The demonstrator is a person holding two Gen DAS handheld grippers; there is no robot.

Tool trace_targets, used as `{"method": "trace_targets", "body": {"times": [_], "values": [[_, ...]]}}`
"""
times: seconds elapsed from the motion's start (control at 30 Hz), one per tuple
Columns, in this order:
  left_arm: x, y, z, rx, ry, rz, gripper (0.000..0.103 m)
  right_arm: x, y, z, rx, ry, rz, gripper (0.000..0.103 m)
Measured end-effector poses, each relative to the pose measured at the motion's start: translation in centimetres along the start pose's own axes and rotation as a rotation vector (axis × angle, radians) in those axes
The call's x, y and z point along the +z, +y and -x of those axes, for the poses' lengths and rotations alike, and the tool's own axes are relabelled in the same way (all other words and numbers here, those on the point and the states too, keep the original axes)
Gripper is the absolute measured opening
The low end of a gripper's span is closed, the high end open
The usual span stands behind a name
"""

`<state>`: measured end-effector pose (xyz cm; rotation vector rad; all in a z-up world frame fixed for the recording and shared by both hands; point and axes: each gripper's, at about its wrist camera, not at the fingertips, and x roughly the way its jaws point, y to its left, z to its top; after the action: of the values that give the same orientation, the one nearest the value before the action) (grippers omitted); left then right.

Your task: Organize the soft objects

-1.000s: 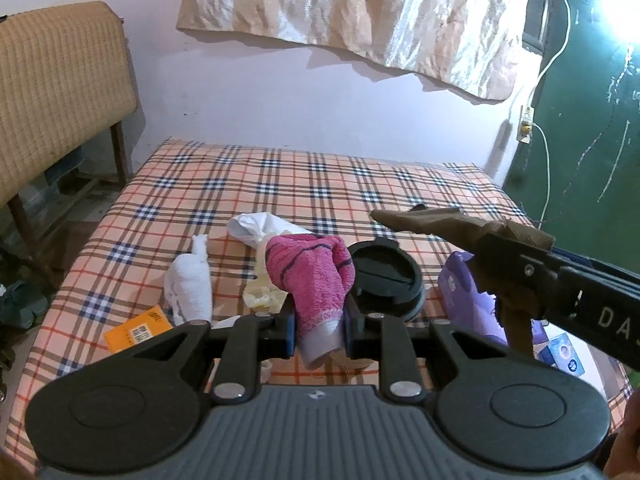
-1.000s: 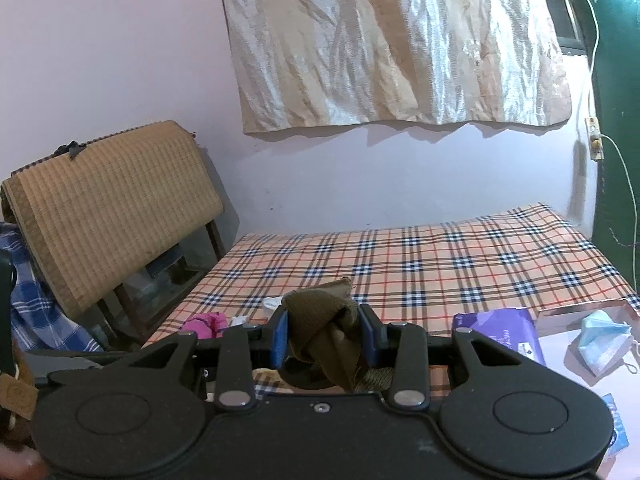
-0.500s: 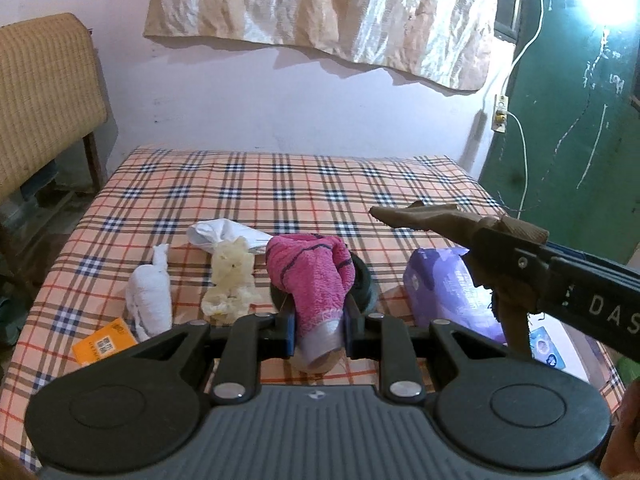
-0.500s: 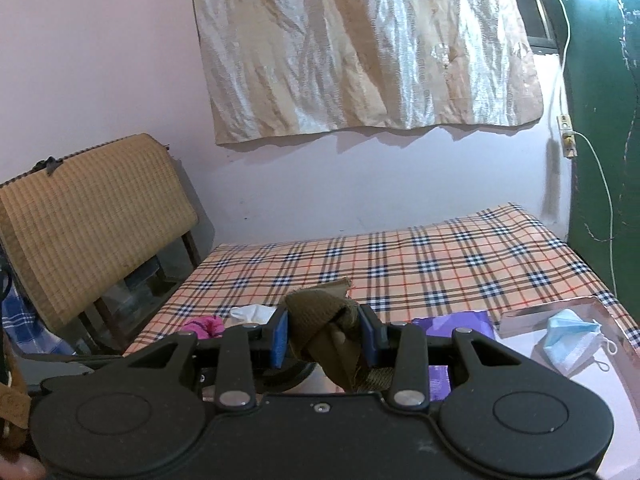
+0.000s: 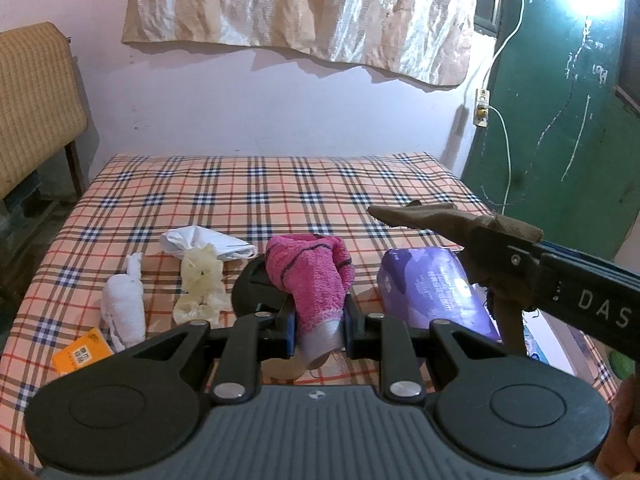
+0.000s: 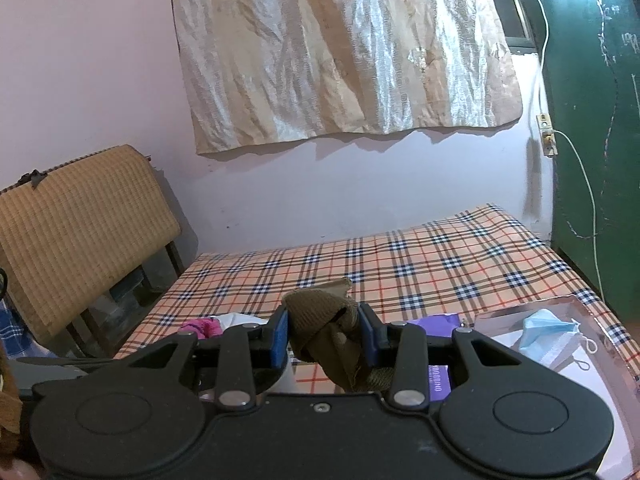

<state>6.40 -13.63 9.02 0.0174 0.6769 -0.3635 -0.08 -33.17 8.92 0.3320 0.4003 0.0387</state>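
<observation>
**Both grippers loaded above the bed**

Left gripper (image 5: 320,330) is clamped on a pink sock (image 5: 310,280), right gripper (image 6: 323,338) pinched on an olive sock (image 6: 324,332), both held above the plaid bedspread (image 5: 260,192). Only the right view catches the blue face mask (image 6: 548,334) in a clear tray (image 6: 600,320); only the left shows the white sock (image 5: 124,300) and purple pack (image 5: 428,284). A cloth (image 6: 340,48) hangs on the pink wall. The black disc (image 5: 254,290) sits half hidden.

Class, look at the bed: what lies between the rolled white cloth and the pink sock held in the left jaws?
In the left wrist view, a crumpled pale yellow glove lies between the rolled white cloth and the pink sock.
</observation>
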Motion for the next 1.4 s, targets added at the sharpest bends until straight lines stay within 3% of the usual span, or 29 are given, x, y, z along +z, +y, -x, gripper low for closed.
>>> {"method": "trace_targets", "body": {"times": [1.4], "values": [[-1.4, -6.8, -1.6, -0.153, 0.058, -0.102, 0.024, -1.0, -7.2, 2.8, -0.139, 0.001, -0.065, 0.045]]}}
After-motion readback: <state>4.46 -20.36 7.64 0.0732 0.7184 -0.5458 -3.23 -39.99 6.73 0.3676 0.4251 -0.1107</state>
